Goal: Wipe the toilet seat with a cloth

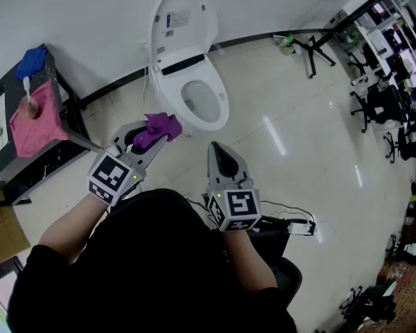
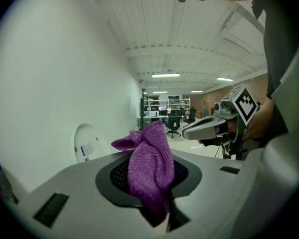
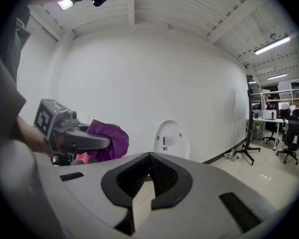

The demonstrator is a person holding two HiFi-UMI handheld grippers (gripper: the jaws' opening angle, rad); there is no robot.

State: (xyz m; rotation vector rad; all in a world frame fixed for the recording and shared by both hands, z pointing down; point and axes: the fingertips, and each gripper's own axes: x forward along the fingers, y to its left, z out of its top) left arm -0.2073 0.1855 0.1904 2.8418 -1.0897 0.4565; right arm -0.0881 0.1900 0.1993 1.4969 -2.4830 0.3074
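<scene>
The white toilet stands against the far wall with its lid (image 1: 180,19) raised and its seat (image 1: 202,99) down. My left gripper (image 1: 144,137) is shut on a crumpled purple cloth (image 1: 157,127), held in the air just short of the seat's near left edge. The cloth (image 2: 150,168) bunches up out of the jaws, and the lid (image 2: 87,143) shows behind it. My right gripper (image 1: 222,159) hovers to the right, short of the bowl, shut with nothing in it. From the right gripper (image 3: 149,158) view, the cloth (image 3: 109,138) and lid (image 3: 172,139) lie ahead.
A dark side table (image 1: 52,159) at the left carries a pink cloth (image 1: 35,123), a blue cloth (image 1: 31,61) and a cup with a brush. Cables (image 1: 291,217) lie on the glossy floor by my right side. Office chairs (image 1: 385,106) and desks crowd the far right.
</scene>
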